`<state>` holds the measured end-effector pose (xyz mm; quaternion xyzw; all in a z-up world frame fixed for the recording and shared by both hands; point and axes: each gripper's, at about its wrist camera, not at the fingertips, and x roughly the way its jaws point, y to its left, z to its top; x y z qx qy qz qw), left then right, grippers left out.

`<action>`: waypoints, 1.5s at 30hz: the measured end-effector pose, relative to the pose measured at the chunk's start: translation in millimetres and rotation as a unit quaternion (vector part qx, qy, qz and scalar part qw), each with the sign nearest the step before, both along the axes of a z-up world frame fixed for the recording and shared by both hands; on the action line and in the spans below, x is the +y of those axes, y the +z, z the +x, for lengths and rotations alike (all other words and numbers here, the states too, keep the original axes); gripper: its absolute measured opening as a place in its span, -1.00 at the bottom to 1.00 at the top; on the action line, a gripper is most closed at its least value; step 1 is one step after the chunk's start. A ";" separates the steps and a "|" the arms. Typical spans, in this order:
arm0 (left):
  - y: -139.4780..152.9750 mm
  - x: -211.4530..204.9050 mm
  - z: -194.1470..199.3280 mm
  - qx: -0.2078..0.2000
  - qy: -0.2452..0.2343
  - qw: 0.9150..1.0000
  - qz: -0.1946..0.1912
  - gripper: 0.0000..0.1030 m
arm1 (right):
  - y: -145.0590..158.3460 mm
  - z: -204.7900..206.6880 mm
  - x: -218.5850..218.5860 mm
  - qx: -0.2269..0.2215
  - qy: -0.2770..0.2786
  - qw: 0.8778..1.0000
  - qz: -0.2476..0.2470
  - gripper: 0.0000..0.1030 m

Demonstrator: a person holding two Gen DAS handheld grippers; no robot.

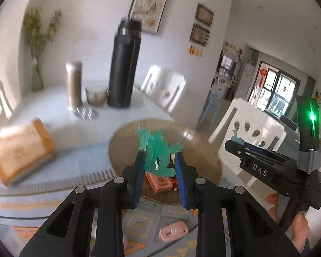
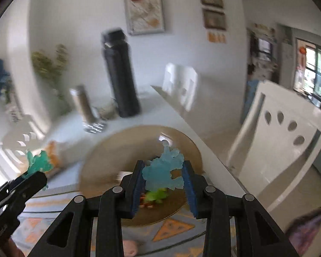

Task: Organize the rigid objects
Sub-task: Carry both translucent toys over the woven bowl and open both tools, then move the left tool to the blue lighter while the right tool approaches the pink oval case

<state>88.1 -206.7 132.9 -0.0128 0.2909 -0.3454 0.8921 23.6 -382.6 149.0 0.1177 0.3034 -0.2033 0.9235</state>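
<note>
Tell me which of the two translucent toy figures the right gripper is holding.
The pale blue figure, clamped in the right gripper above the gold plate. The teal-green figure sits in the left gripper.

Bright daylight, motion blur, fisheye warping

Black flask (image 1: 123, 64) motion-blurred; tissue box (image 1: 21, 150) smeared; plate's (image 2: 109, 150) toys part-hidden behind blue figure (image 2: 163, 172).
</note>
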 end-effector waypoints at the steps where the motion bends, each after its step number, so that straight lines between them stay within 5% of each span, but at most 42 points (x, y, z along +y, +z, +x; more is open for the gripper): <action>1: -12.0 -7.4 7.5 0.014 -0.002 1.000 0.007 -0.52 | -6.3 4.7 -5.8 0.006 -0.003 1.000 0.004 -0.33; 6: -45.1 -30.2 26.8 0.046 -0.011 0.998 0.028 -0.49 | -33.7 23.3 -16.9 0.044 -0.015 0.999 -0.004 -0.28; 7: -47.0 -30.8 26.6 0.050 -0.016 0.998 0.024 -0.46 | -34.2 24.1 -16.5 0.046 -0.011 0.999 -0.005 -0.07; 9: -43.8 -28.3 22.5 0.048 -0.014 0.999 0.020 -0.03 | -30.6 20.4 -16.4 0.042 -0.014 0.999 -0.008 0.26; 12: -21.7 -12.3 4.0 0.004 -0.004 1.000 0.031 0.14 | -7.8 2.7 -8.7 0.000 -0.013 1.000 -0.026 0.26; 19: 41.4 75.9 -50.2 -0.045 0.039 0.998 0.009 0.31 | 42.6 -47.4 32.0 -0.041 0.058 0.997 -0.012 0.27; 26: 70.4 173.3 -106.6 -0.045 0.123 0.991 -0.017 0.47 | 37.1 -87.2 75.5 -0.033 0.132 0.990 0.025 0.33; 30: 35.1 207.1 -123.4 -0.013 0.147 0.989 -0.022 0.63 | 2.7 -94.9 91.9 -0.009 0.145 0.988 0.047 0.33; 35: -59.3 213.9 -119.3 0.048 0.167 0.984 0.025 0.63 | -64.2 -96.8 96.5 0.023 0.142 0.989 0.044 0.33; 39: -105.7 211.3 -113.2 0.088 0.166 0.981 0.047 0.63 | -97.4 -94.3 97.6 0.038 0.142 0.989 0.032 0.33; 42: -110.3 200.9 -113.4 0.077 0.165 0.980 0.079 0.63 | -101.3 -87.7 106.1 0.054 0.144 0.988 0.007 0.38; 45: -107.4 192.9 -120.2 0.055 0.170 0.979 0.100 0.64 | -101.8 -88.2 116.5 0.059 0.136 0.988 -0.030 0.71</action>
